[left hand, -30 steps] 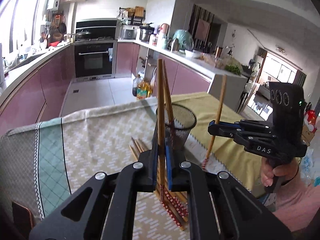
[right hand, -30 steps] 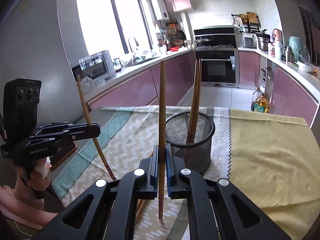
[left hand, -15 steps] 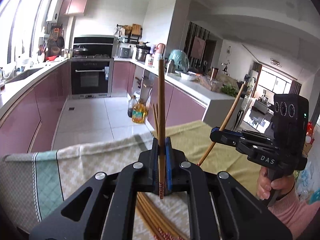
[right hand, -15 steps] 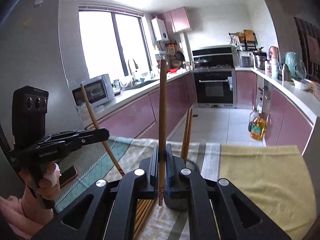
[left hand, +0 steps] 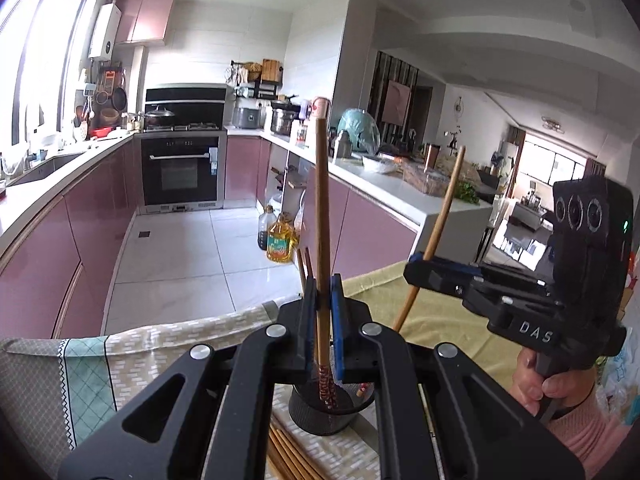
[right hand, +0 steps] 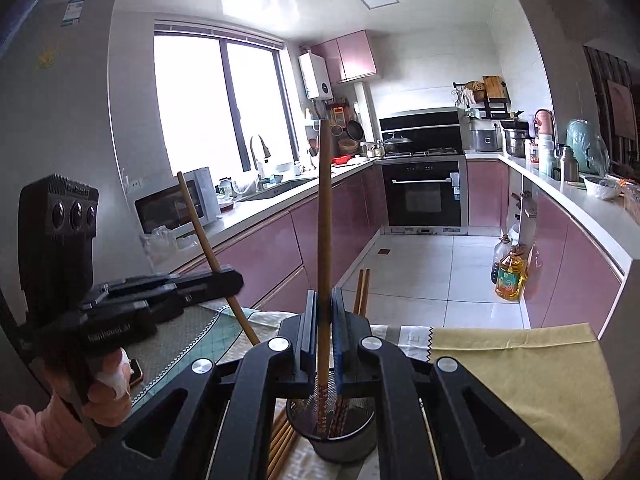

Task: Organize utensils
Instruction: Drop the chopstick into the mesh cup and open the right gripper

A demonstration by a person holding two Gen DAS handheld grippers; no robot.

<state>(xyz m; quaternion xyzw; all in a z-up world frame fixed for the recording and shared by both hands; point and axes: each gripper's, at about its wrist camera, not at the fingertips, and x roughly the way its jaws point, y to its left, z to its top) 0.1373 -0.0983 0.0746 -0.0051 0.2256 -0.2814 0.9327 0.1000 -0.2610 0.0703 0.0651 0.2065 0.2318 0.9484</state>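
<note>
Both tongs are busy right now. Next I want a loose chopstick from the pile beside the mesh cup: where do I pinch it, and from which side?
Pinch a loose chopstick at its plain wooden shaft, coming from above. The pile lies flat on the tablecloth close beside the mesh cup, so approach from the side away from the cup; individual sticks are hard to separate in these views.

I see the cup mouth partly taken by two upright chopsticks, loose chopsticks crowding its near-left base, and open cloth to its right.

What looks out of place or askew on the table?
Loose chopsticks lie on the tablecloth beside the mesh holder, not in it. Nothing spilled or damaged shows.
</note>
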